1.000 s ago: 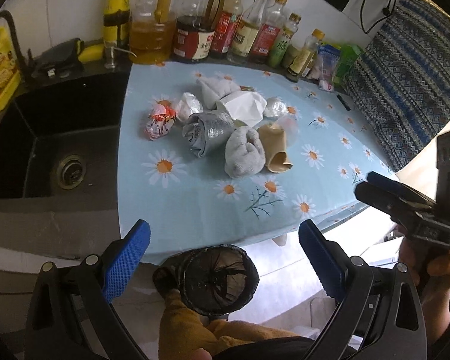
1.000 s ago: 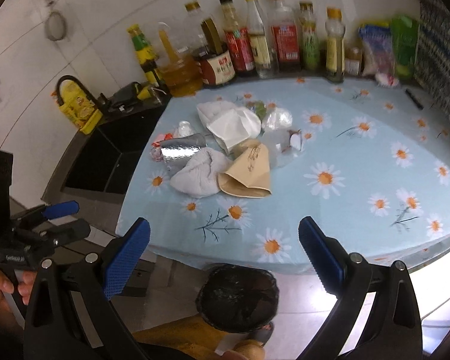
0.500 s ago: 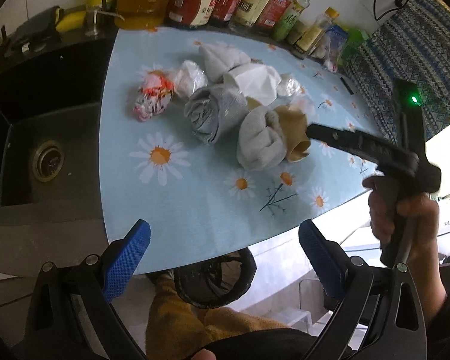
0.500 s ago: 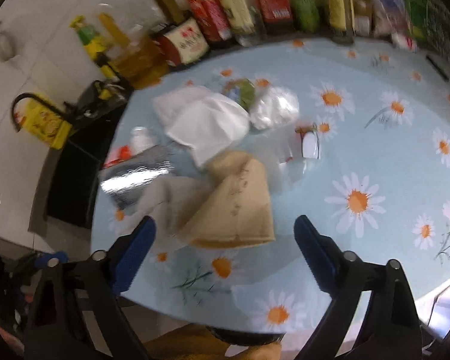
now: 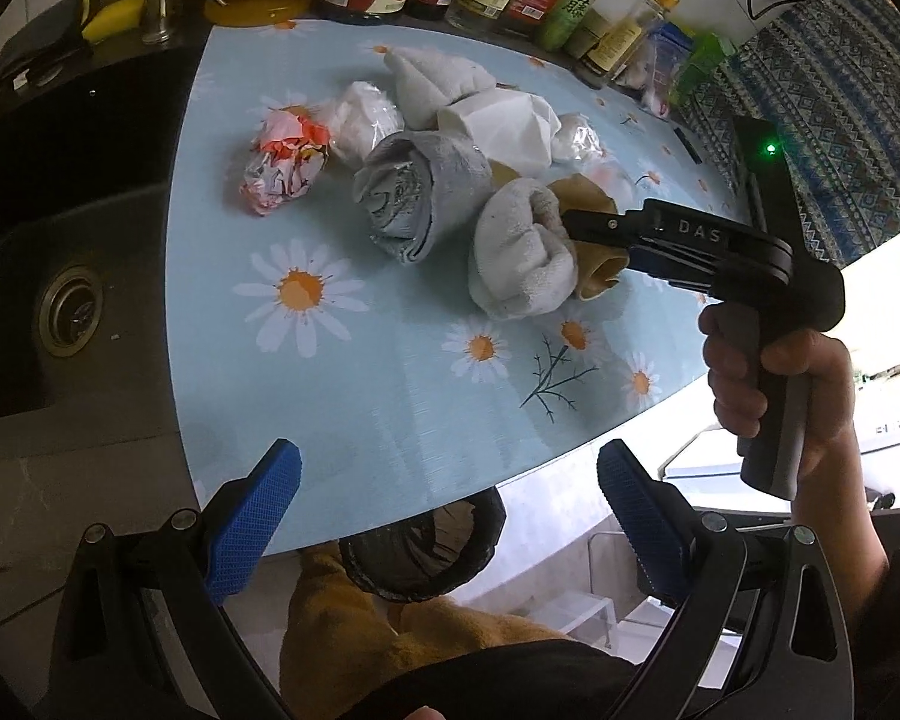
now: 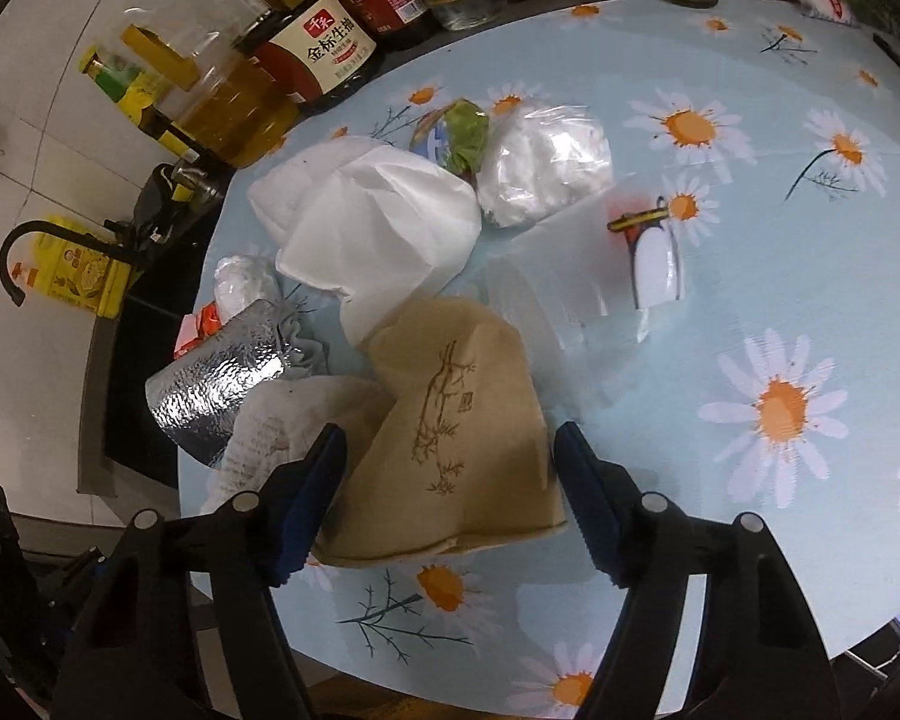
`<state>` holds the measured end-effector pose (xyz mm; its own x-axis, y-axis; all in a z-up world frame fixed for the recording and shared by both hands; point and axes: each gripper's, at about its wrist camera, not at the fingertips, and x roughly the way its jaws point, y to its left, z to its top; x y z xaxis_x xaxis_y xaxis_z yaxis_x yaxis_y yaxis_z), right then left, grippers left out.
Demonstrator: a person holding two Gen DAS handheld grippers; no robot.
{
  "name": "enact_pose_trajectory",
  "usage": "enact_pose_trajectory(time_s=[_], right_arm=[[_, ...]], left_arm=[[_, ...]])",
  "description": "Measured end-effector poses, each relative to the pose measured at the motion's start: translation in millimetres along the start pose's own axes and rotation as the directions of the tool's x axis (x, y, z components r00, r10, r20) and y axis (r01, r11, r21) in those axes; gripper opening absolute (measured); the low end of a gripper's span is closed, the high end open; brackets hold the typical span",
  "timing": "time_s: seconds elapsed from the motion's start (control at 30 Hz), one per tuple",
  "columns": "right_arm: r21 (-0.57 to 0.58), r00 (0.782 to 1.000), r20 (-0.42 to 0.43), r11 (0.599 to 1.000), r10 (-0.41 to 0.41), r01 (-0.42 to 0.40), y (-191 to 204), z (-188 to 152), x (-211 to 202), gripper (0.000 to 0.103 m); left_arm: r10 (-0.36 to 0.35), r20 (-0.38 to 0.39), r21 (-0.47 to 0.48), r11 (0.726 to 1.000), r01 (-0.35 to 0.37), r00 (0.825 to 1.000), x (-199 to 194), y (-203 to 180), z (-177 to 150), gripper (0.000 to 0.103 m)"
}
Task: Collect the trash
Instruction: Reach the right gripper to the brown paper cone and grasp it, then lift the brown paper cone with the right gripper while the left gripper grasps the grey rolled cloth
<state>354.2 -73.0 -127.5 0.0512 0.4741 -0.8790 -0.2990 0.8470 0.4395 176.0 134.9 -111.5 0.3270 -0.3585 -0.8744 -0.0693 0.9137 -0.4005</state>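
Closing my right gripper [image 6: 450, 492] jaws, not yet pinching, I straddle the brown paper napkin [image 6: 456, 420], its point aimed far; left gripper [image 5: 444, 516] jaws spread, farther.

Crumpled trash pile [image 6: 390, 276] on tablecloth

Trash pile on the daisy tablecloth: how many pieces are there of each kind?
White paper wads: 3
Brown napkin: 1
Clear plastic bags: 3
Silver foil bag: 1
Printed wrappers: 2
Total: 10
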Motion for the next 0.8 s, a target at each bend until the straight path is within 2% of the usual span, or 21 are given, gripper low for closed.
enact_pose_trajectory(time_s=[0.17,0.3,0.57,0.8], right_arm=[[0.005,1.0,-0.006,1.0,0.021,-0.021,-1,0,1,0.069],[0.022,0.999,0.0,0.999,0.038,-0.038,-3,1,0,0.062],[-0.005,1.0,0.023,1.0,0.002,-0.002,-5,-3,-8,0.051],[0.002,0.999,0.042,1.0,0.0,0.0,-11,-6,-16,0.049]], left_arm=[[0.006,-0.012,-0.001,1.0,-0.006,1.0,3,3,0,0.096],[0.006,-0.012,-0.002,1.0,-0.006,1.0,3,2,-1,0.096],[0.009,-0.01,-0.008,1.0,-0.009,1.0,5,2,-3,0.096],[0.008,-0.01,-0.009,1.0,-0.008,1.0,8,-4,-4,0.096]])
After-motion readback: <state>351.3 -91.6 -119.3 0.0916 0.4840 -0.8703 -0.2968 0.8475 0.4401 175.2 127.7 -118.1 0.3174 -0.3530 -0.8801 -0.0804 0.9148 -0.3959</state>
